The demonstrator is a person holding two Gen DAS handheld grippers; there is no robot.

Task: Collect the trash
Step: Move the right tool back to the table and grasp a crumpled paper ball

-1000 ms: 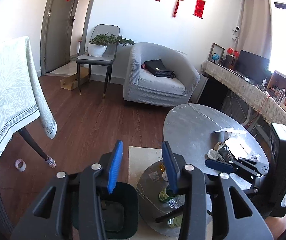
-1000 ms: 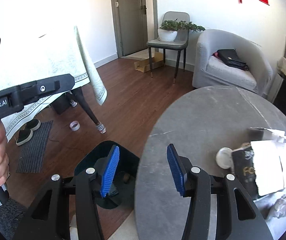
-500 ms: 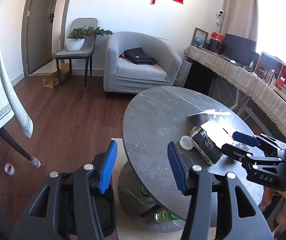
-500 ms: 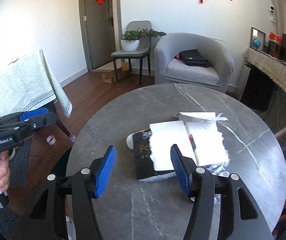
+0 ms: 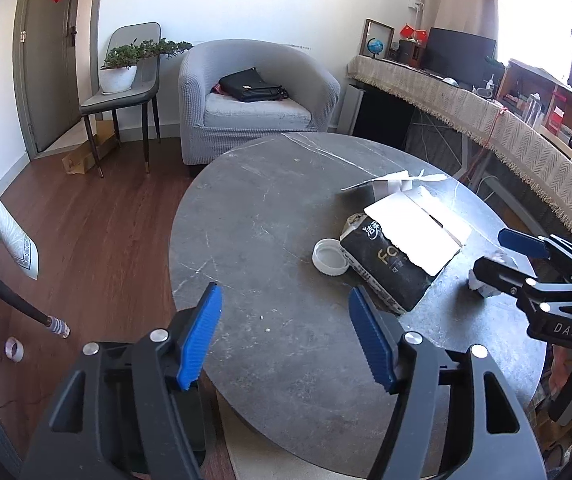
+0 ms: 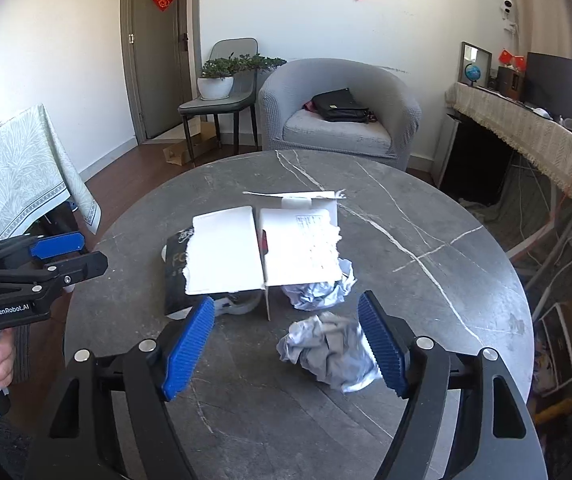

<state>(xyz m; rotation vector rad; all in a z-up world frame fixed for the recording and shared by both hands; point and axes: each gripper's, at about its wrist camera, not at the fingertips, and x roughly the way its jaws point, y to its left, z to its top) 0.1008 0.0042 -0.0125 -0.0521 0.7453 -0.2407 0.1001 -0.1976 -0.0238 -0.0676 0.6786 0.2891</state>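
Trash lies on a round grey marble table [image 5: 254,216]. A torn white carton [image 6: 270,248] rests on a black wrapper [image 5: 390,268], with a white cap [image 5: 330,258] beside it. Two crumpled grey-white paper wads lie in front of it: a near one [image 6: 326,352] and a far one [image 6: 322,292]. My right gripper [image 6: 286,344] is open above the table, its right pad next to the near wad. My left gripper [image 5: 286,336] is open and empty over the table's left front part. The right gripper also shows in the left wrist view [image 5: 526,256].
A grey armchair [image 6: 342,120] with a black bag stands behind the table. A chair with a potted plant [image 6: 222,76] is by the door. A cloth-covered table [image 6: 26,168] is at the left, a long draped desk [image 6: 534,136] at the right. A tape roll [image 5: 15,349] lies on the wooden floor.
Both grippers have risen and swung from the floor bin and table edge to over the tabletop. The right gripper now faces the carton and paper wads. Both stay open.
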